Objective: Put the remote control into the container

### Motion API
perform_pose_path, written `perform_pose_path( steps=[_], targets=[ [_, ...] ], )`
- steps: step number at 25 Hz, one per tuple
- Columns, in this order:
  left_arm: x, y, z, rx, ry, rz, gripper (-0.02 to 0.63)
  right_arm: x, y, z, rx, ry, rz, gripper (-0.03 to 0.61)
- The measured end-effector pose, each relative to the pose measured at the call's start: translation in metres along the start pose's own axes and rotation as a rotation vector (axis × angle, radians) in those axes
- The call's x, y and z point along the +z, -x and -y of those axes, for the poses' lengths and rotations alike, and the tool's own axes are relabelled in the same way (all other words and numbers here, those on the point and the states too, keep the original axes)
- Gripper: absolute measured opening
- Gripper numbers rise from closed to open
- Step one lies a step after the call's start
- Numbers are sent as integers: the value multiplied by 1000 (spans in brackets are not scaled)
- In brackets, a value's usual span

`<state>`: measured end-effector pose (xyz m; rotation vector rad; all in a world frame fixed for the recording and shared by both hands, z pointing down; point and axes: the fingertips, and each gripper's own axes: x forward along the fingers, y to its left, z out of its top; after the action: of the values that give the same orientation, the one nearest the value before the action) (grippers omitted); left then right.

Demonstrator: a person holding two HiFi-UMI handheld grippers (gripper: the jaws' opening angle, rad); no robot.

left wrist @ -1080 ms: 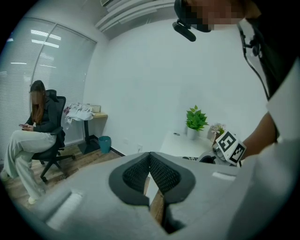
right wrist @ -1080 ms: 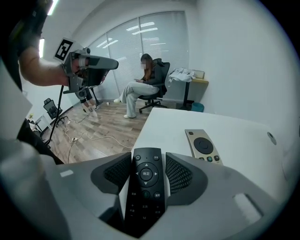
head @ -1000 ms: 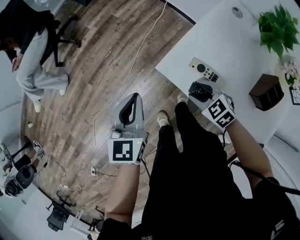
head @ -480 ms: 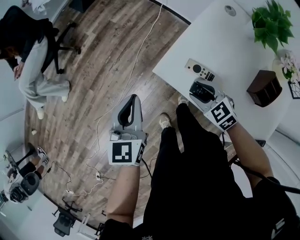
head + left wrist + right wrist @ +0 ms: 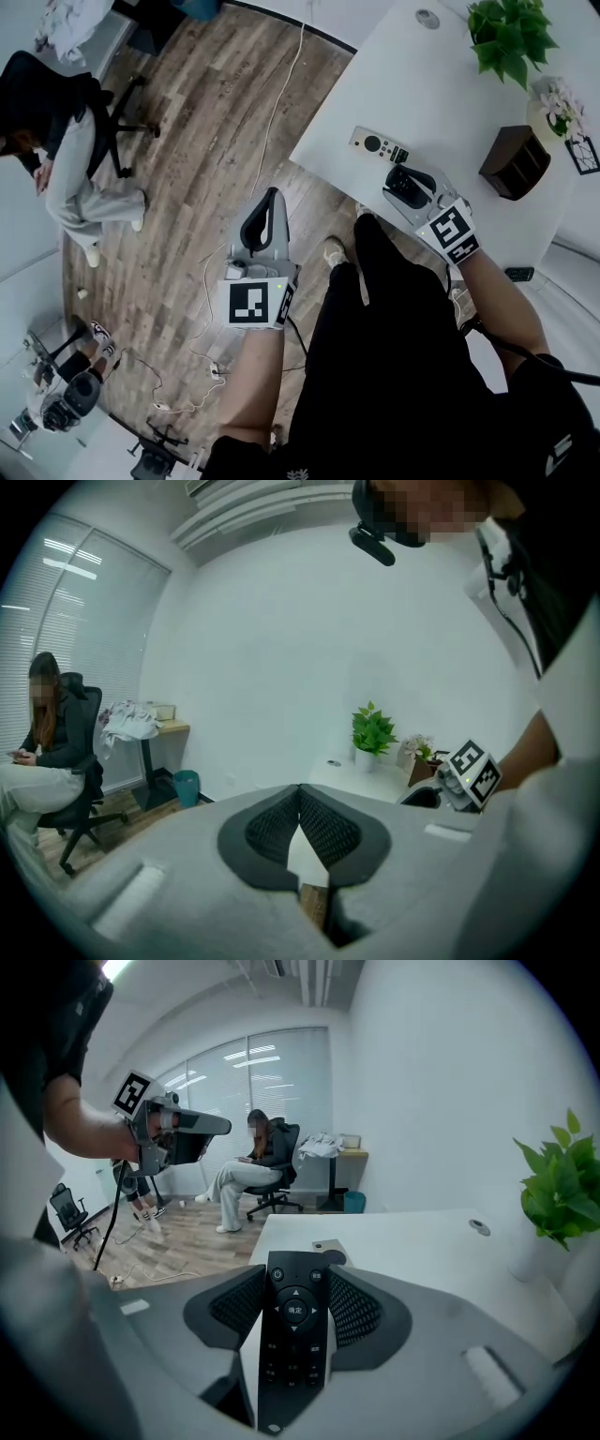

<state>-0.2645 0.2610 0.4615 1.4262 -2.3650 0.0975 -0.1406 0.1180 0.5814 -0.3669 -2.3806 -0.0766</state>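
Observation:
My right gripper [image 5: 295, 1283] is shut on a black remote control [image 5: 292, 1330], whose buttons face up between the pads. In the head view this gripper [image 5: 401, 178] hovers over the near edge of the white table [image 5: 441, 84]. The dark brown wooden container [image 5: 511, 161] stands further right on the table, apart from the gripper. My left gripper [image 5: 271, 195] hangs over the wooden floor, left of the table. Its pads [image 5: 323, 829] meet at the tips with nothing between them.
A light grey remote [image 5: 379, 146] lies on the table just beyond my right gripper. A green plant [image 5: 506, 37] and a small flower pot [image 5: 553, 103] stand at the back right. A person [image 5: 66, 141] sits on an office chair; cables [image 5: 262, 131] trail across the floor.
Both grippers have risen a little. The right one has carried the black remote further in over the table edge, still closed on it.

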Motion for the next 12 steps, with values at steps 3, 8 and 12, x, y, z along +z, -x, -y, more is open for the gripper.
perform_pose_path(
  steps=[3,8,12],
  targets=[
    [10,-8,6,-27,-19,6,2,6,14,10,-44,-30,42,211],
    [27,-25,24,-87,-52,16,2,8,36,25,-105,-79,76,210],
    [43,-41,43,-140,-81,29,2,12,56,36,-153,-102,110,210]
  ],
)
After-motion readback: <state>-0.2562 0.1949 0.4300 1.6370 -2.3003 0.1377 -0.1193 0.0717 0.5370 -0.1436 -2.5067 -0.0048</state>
